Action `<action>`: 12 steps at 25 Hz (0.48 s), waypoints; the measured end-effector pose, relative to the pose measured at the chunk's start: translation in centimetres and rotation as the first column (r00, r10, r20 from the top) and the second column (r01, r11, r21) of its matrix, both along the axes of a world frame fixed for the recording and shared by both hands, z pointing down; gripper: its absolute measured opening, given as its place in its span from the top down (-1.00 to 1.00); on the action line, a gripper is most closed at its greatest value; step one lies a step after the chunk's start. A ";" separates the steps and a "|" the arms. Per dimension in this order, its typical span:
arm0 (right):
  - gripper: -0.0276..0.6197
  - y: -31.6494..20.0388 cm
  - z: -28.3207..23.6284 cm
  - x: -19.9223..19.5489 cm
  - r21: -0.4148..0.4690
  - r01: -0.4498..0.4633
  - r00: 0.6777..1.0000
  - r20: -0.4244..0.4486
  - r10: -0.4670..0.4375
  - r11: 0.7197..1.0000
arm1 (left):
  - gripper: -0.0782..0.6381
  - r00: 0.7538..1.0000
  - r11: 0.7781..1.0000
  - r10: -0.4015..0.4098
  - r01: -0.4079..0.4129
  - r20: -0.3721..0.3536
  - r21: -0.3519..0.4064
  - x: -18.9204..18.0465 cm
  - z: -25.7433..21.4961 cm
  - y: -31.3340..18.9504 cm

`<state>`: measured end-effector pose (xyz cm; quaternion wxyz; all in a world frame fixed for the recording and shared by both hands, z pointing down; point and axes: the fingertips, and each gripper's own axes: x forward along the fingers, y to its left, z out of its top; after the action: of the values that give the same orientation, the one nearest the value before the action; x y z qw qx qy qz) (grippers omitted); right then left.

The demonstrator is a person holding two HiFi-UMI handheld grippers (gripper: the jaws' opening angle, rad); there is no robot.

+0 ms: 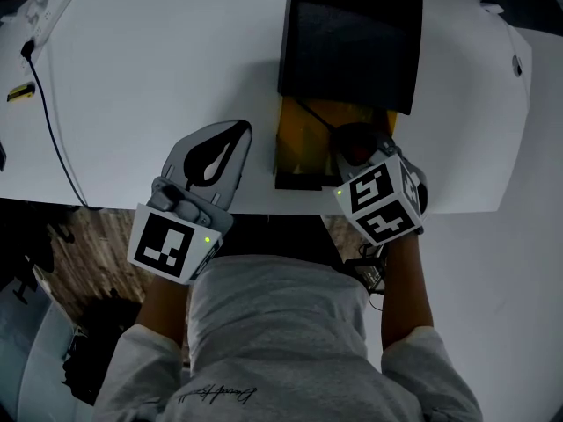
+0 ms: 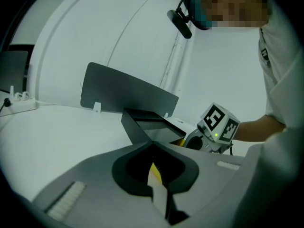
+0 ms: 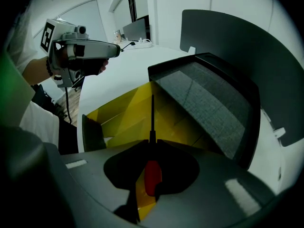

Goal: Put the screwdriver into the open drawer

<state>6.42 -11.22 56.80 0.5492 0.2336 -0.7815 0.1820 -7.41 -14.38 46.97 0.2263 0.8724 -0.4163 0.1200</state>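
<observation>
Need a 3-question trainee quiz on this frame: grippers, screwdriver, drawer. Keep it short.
1. Which gripper holds the screwdriver? A) left gripper B) right gripper C) neither
2. True or false: the screwdriver lies loose in the drawer, free of any jaws.
3. Fill in: the inside of the open drawer is ____ in colour.

Key: 1 B (red handle clamped in its jaws, shaft pointing at the drawer); 2 false; 3 yellow.
</observation>
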 end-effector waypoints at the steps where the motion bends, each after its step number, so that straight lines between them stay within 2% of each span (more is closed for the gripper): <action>1: 0.69 0.0 0.1 0.0 -0.003 0.001 1.000 -0.003 -0.001 1.000 | 0.78 1.000 1.000 -0.004 0.004 -0.003 0.005 -0.1 0.0 -0.1; 12: 0.69 -0.2 0.7 0.1 -0.016 -0.009 1.000 -0.017 0.009 1.000 | 0.78 1.000 1.000 -0.017 0.017 -0.013 0.002 -0.4 0.8 -0.3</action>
<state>6.53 -11.42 57.53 0.5570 0.2344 -0.7742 0.1885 -7.85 -14.72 47.76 0.2291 0.8698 -0.4225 0.1119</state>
